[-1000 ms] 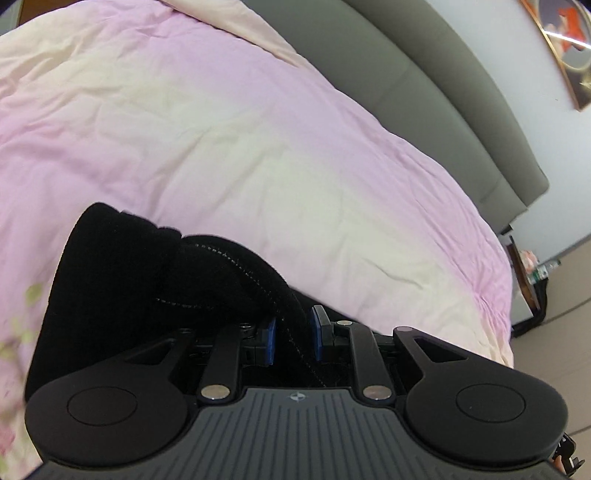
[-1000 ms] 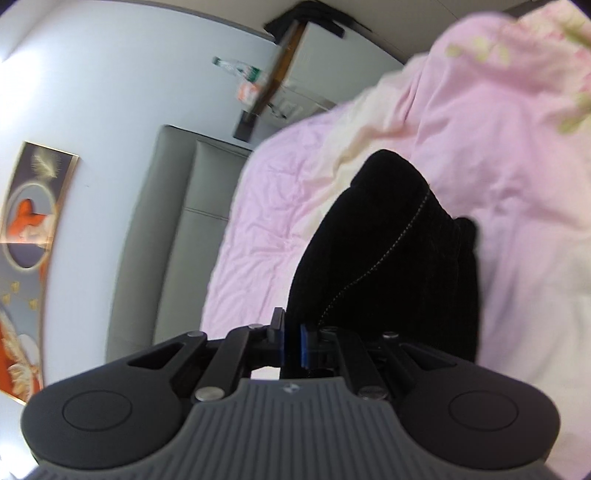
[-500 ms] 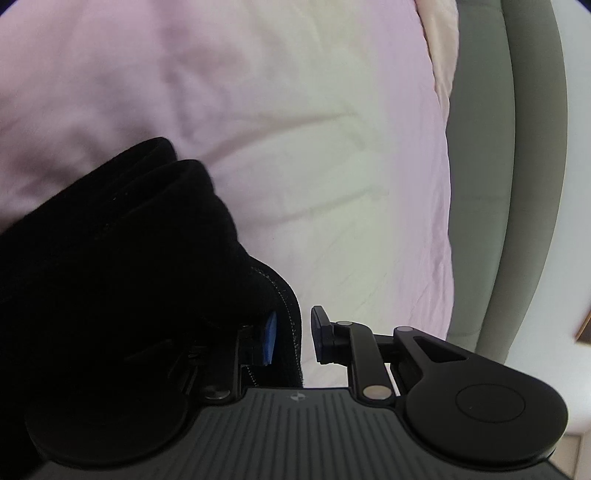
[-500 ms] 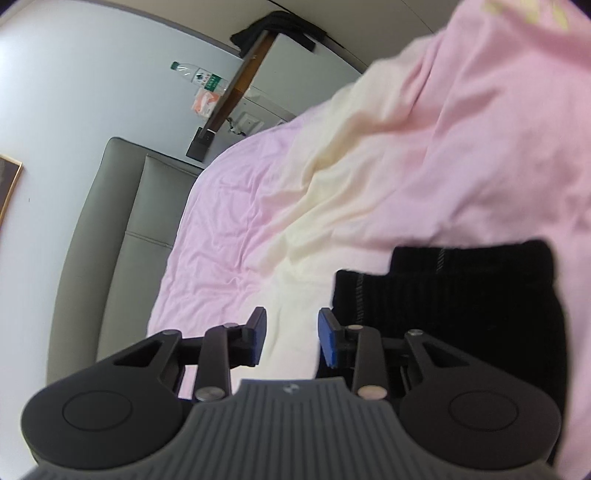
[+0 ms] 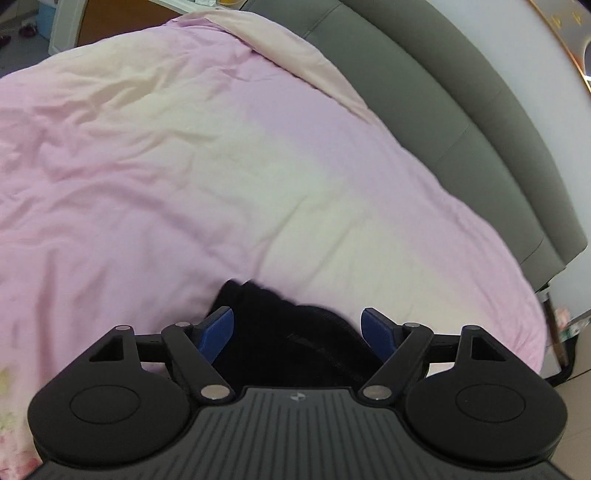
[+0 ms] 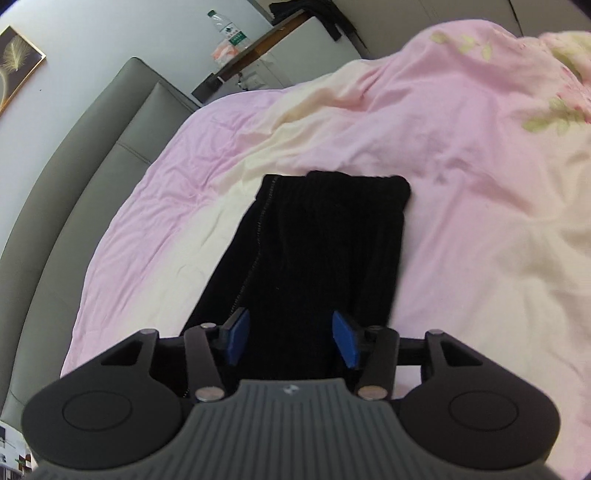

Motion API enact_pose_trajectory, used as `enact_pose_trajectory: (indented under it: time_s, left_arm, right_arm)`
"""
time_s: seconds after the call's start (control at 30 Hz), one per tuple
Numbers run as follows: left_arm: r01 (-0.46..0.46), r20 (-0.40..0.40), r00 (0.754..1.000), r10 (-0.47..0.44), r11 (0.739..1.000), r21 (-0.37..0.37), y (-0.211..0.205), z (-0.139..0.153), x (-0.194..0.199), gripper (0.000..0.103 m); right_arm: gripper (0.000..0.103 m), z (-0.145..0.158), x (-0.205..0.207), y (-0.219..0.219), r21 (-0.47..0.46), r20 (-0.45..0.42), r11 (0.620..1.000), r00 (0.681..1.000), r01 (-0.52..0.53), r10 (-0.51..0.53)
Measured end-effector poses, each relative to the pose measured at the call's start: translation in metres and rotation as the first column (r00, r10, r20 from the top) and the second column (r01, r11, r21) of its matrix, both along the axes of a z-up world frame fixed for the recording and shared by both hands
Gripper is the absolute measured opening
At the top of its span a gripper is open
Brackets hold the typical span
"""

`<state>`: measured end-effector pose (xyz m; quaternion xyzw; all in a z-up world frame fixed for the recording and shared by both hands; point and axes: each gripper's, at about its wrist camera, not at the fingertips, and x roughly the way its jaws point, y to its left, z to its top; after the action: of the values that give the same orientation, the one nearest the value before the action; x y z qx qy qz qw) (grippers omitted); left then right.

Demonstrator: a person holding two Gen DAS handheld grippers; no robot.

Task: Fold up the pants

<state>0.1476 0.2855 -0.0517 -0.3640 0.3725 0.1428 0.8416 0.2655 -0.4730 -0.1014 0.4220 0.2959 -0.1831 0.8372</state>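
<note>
The black pants lie folded in a long strip on the pink and cream bedspread. My right gripper is open, its blue pads spread above the near end of the strip, holding nothing. In the left wrist view a bunched end of the pants lies between the spread blue pads of my left gripper, which is open and not gripping the cloth.
A grey padded headboard runs along the far side of the bed. A bedside table with a water bottle stands at the bed's far corner. Framed art hangs on the wall.
Both grippers have let go of the pants and opened wide. The pants, held up a second ago, now lie flat in a folded strip on the bed. Both grippers have drawn back.
</note>
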Motion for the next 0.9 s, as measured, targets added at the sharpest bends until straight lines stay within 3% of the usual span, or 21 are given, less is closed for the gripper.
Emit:
enact_pose_trajectory:
  time_s: [0.07,0.17,0.27,0.4,0.5,0.6,0.67,0.77,0.9]
  left_arm:
    - [0.008,-0.045,0.999,-0.008,1.000,0.013,-0.007,-0.018,-0.026,0.092]
    - [0.001,-0.090,0.996,-0.005,0.999,-0.044,-0.017,-0.039,-0.052,0.092]
    - [-0.031,-0.022,0.999,0.031,1.000,0.004,-0.029,-0.047,-0.078,0.092]
    - [-0.145,0.043,0.989,0.144,0.989,0.011,-0.031,-0.038,-0.095,0.092]
    - [-0.235,0.033,0.970,0.241,0.965,-0.118,-0.026,-0.049,-0.112,0.092]
    - [-0.154,-0.012,0.988,0.156,0.955,-0.255,-0.036,-0.072,-0.108,0.092]
    - [-0.095,0.009,0.995,0.102,0.950,-0.299,-0.044,-0.085,-0.096,0.092]
    - [-0.053,0.046,0.996,0.070,0.950,-0.307,-0.043,-0.099,-0.072,0.092]
    - [-0.084,0.075,0.990,0.122,0.919,-0.385,-0.034,-0.111,-0.049,0.101]
  right_arm:
    - [0.050,-0.009,-0.008,-0.002,0.001,-0.025,0.999,0.999,0.042,-0.042]
    - [0.053,-0.020,-0.016,-0.008,0.007,-0.040,0.996,0.995,0.089,-0.089]
    - [0.067,-0.031,-0.021,-0.009,0.053,-0.018,0.993,0.994,0.108,-0.107]
    - [0.069,-0.041,-0.017,-0.008,0.065,-0.014,0.992,0.994,0.108,-0.107]
    - [0.071,-0.045,-0.012,-0.008,0.061,-0.004,0.992,0.994,0.107,-0.107]
    - [0.080,-0.046,-0.006,-0.010,0.066,0.031,0.993,0.994,0.101,-0.104]
    - [0.080,-0.047,0.000,-0.010,0.071,0.052,0.994,0.994,0.088,-0.092]
    - [0.080,-0.049,0.007,-0.011,0.102,0.083,0.992,0.993,0.073,-0.082]
    - [0.082,-0.050,0.021,-0.011,0.100,0.081,0.994,0.995,0.046,-0.054]
